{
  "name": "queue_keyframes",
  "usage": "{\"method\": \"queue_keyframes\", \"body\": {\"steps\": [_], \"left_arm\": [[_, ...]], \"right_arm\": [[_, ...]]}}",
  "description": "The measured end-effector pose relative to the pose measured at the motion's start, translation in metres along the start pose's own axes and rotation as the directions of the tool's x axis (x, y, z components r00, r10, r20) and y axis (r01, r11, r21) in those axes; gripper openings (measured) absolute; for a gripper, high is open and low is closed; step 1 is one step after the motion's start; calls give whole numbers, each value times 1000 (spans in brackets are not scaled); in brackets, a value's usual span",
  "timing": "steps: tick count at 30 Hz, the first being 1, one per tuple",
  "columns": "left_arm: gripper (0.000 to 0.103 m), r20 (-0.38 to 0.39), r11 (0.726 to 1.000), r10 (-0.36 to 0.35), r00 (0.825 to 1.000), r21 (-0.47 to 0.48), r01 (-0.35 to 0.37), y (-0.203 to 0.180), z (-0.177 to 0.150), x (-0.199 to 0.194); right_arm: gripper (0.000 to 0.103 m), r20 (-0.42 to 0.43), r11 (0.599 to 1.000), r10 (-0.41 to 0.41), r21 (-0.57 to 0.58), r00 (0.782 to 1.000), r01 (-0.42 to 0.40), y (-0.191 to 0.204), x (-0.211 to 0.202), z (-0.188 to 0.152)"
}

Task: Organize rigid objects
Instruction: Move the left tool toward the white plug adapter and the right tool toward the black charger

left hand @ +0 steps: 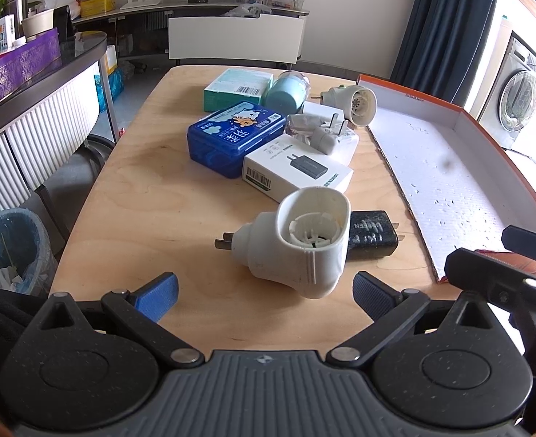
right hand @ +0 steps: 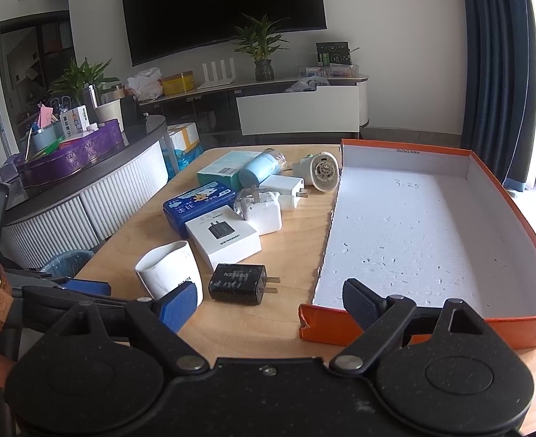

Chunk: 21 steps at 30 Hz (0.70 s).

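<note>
A white plug-in device (left hand: pixel 304 240) lies on the wooden table (left hand: pixel 151 196) just ahead of my open, empty left gripper (left hand: pixel 264 296); it also shows in the right wrist view (right hand: pixel 169 273). A black charger (left hand: pixel 371 235) lies beside it, seen again in the right wrist view (right hand: pixel 238 284). Behind are a white charger box (left hand: pixel 297 169), a blue tin (left hand: pixel 231 138), white adapters (right hand: pixel 260 207), a light blue cup (left hand: pixel 284 91), a teal box (left hand: pixel 237 87) and a second white plug-in device (left hand: pixel 355 103). My right gripper (right hand: pixel 271 304) is open and empty at the near corner of the empty orange-rimmed box (right hand: pixel 413 225).
A dark counter with a purple box (left hand: pixel 16 62) runs along the left. A bin with a blue liner (left hand: pixel 9 247) stands at the table's left. A sideboard with plants is behind, a curtain and a washing machine (left hand: pixel 519 98) at the right.
</note>
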<state>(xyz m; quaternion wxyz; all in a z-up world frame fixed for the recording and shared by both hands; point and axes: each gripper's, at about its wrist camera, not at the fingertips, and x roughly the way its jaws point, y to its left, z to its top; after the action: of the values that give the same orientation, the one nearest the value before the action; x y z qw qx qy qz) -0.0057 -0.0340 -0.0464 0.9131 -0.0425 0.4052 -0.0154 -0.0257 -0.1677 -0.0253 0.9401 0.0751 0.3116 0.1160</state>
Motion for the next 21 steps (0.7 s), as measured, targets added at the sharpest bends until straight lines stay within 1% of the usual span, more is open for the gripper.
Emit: {"method": "queue_keyframes", "body": {"steps": [12,21], "left_arm": [[103,-5,1000,-4,1000,13,4,-3,0,7],[103,-9,1000,7,1000,7,-7,-2,2,13]], "right_arm": [[102,-2,1000,-1,2,1000,1,-1,1,-1],[102,-3,1000,-5,4,1000,5,-2,4,-3]]}}
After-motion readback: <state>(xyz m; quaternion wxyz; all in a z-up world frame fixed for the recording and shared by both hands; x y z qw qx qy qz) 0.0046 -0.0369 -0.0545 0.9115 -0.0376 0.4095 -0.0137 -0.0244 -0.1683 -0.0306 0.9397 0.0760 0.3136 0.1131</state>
